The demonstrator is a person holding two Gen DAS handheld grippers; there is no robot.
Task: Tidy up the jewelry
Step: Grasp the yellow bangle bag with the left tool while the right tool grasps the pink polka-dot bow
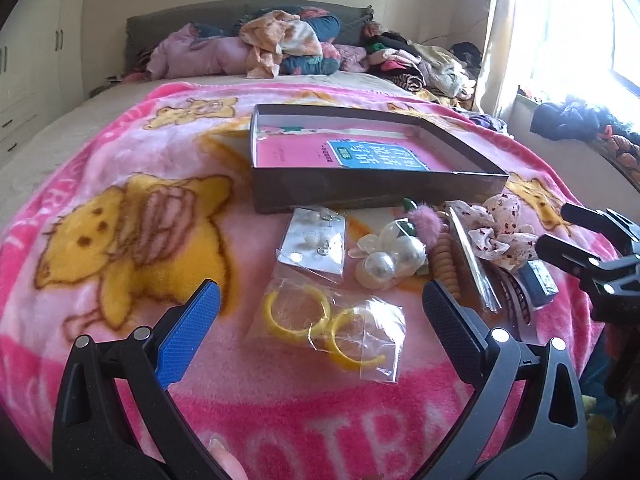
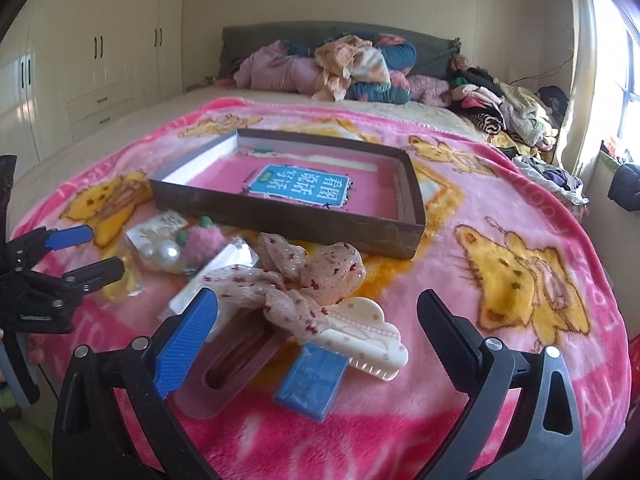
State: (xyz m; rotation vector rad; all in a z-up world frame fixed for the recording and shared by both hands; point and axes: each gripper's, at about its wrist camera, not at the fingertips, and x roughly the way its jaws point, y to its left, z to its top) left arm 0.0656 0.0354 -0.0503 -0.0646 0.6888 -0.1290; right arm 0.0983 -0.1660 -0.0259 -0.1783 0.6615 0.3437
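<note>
Shallow brown box [image 1: 360, 194] lies long axis crosswise on the pink blanket [image 1: 120, 208] covering the bed, open face up. Jewelry pile just in front: bagged yellow hoops [image 1: 320, 320], pearl clip [image 1: 384, 264], floral scrunchie [image 2: 304, 280], cream claw clip [image 2: 372, 340] (blue block beside it). Left tool [image 1: 320, 312] wide, empty; right tool [image 2: 320, 320] wide, empty. Clothes heaped at the headboard.

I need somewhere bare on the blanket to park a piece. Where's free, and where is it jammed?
Free: the blanket left of the box, and the stretch right of the floral scrunchie in the right wrist view. Crowded: the strip in front of the box, with earring card, bagged yellow hoops, pearl pieces and hair claw.
</note>
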